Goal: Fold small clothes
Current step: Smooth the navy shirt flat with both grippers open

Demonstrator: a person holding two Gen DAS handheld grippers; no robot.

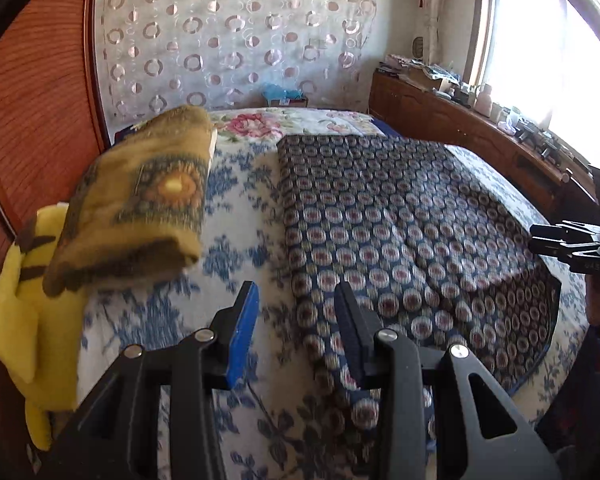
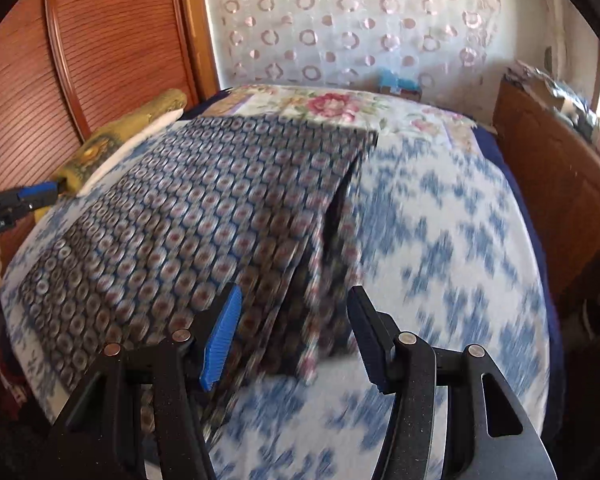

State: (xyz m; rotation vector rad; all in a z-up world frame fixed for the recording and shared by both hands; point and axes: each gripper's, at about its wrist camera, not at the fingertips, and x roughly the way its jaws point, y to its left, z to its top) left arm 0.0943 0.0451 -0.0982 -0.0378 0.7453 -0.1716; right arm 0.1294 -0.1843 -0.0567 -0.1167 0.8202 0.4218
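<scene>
The left tongs (image 1: 296, 300) hovered with their jaws apart and nothing between them, poised over the bed (image 1: 236, 200) and its blue-and-white floral cover. The right tongs (image 2: 294, 316) were likewise spread wide and empty, held above the near edge of the patterned garment (image 2: 204, 216), a dark cloth printed with rows of small round medallions. In the left wrist view that garment (image 1: 400, 216) lay flat on the bed from about 12 o'clock to 3 o'clock of the left tongs, one narrow strip of it running down toward the camera. In the right wrist view it spread from 9 o'clock to 12 o'clock, with a fold or slit showing dark along its right side. A folded mustard-brown blanket (image 1: 140, 200) sat at 10 o'clock of the left tongs, resting against a yellow plush toy (image 1: 20, 312) at the bed's left edge, beside a reddish wooden wardrobe (image 1: 32, 120). A white curtain (image 1: 236, 32) with ring motifs hung beyond the bed's far end at 12 o'clock, and a cluttered wooden cabinet (image 1: 460, 128) ran beneath the bright window (image 1: 548, 48) at 2 o'clock.
</scene>
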